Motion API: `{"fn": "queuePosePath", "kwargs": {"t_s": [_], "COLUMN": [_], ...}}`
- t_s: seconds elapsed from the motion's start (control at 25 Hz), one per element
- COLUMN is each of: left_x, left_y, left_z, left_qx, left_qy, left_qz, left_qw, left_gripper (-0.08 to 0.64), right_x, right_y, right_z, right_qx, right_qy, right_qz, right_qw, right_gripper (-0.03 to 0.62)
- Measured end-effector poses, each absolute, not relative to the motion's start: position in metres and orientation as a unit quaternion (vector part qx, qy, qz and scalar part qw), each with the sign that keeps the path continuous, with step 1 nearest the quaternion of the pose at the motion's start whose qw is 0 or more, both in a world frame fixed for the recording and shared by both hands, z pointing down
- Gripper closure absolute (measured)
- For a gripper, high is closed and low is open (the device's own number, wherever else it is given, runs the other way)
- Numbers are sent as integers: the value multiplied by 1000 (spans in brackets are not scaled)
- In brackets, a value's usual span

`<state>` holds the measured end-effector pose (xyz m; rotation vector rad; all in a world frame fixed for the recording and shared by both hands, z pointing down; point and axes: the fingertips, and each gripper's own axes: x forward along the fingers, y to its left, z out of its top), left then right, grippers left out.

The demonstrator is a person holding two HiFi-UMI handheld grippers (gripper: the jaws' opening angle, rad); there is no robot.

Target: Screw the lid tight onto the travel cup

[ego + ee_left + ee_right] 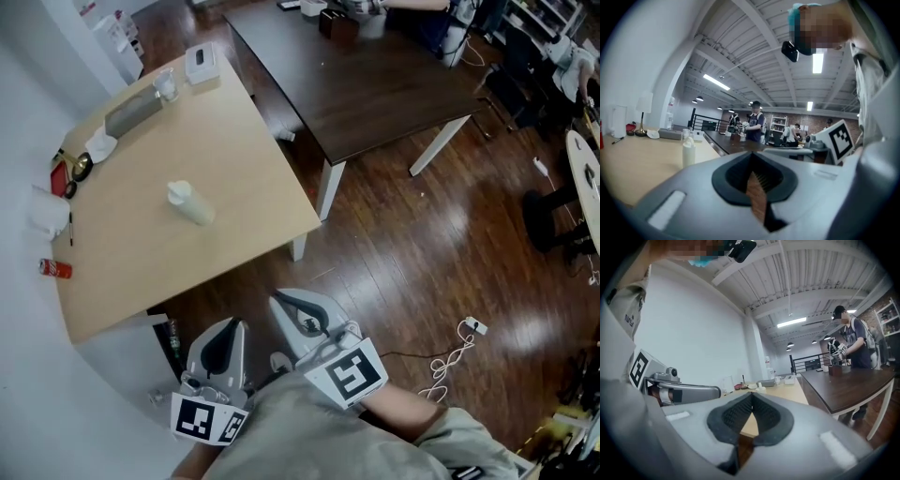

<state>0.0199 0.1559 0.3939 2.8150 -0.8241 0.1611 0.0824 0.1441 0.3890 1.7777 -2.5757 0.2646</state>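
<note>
1. Nearest: both grippers are held low by the person's body, short of the tabletop (pixel 141 253). Left gripper (pixel 751 157): jaws together, nothing btwn them. Right gripper (pixel 752 397): same, jaws pressed together and empty.
2. Travel cup (pixel 193 206) stands alone near the middle of the tabletop, well apart from both grippers. It's upright in the left gripper view. Its lid (pixel 177 192) sits on top, but can't tell if it's threaded or just resting. Judging by this, the screwing hasn't begun.
3. Risks from here:
   - Both jaws are together, so reaching in w/o parting them would likely bump the cup instead of taking it.
   - The cup is tall and narrow w/ nothing beside it, so a push on one side before the other gripper steadies the body could tip it.
   - A weak hold on the body would prob. let the cup spin w/ the lid, leaving it never tight.
   - If the lid starts tilted, it could cross-thread and jam.
4. Containers:
   - Travel cup: contents hidden by the lid.
   - Red can (pixel 54 269) lies at the tabletop's left edge, closed as far as I can see.
   - Farther off is a grey tray (pixel 132 113); contents unclear.
   - Clear glass (pixel 166 85): looks empty, not sure.
   - Farthest is a tissue box (pixel 201 65).
</note>
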Motion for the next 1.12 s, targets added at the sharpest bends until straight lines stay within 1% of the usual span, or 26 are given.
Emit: {"fn": "queuePosePath", "kwargs": {"t_s": [0.24, 0.56, 0.72, 0.88, 1.0, 1.12], "left_x": [-21, -66, -58, -34, -11, 7], "left_y": [201, 230, 254, 281, 302, 326], "left_z": [408, 400, 400, 401, 404, 408], "left_qx": [960, 954, 952, 952, 949, 939], "left_qy": [-253, -278, -285, -289, -299, -328], "left_qz": [45, 23, 23, 29, 31, 30], "left_qw": [113, 107, 107, 97, 92, 103], "left_gripper": [558, 558, 558, 558, 558, 558], "right_x": [53, 30, 33, 42, 60, 78], "right_y": [201, 253, 273, 296, 321, 344], "right_z": [393, 385, 383, 378, 390, 395], "right_qx": [603, 611, 600, 583, 572, 561], "right_qy": [-791, -785, -794, -808, -815, -823], "right_qz": [95, 82, 83, 78, 82, 85], "right_qw": [28, 58, 56, 31, 37, 26], "right_gripper": [592, 592, 591, 591, 592, 592]}}
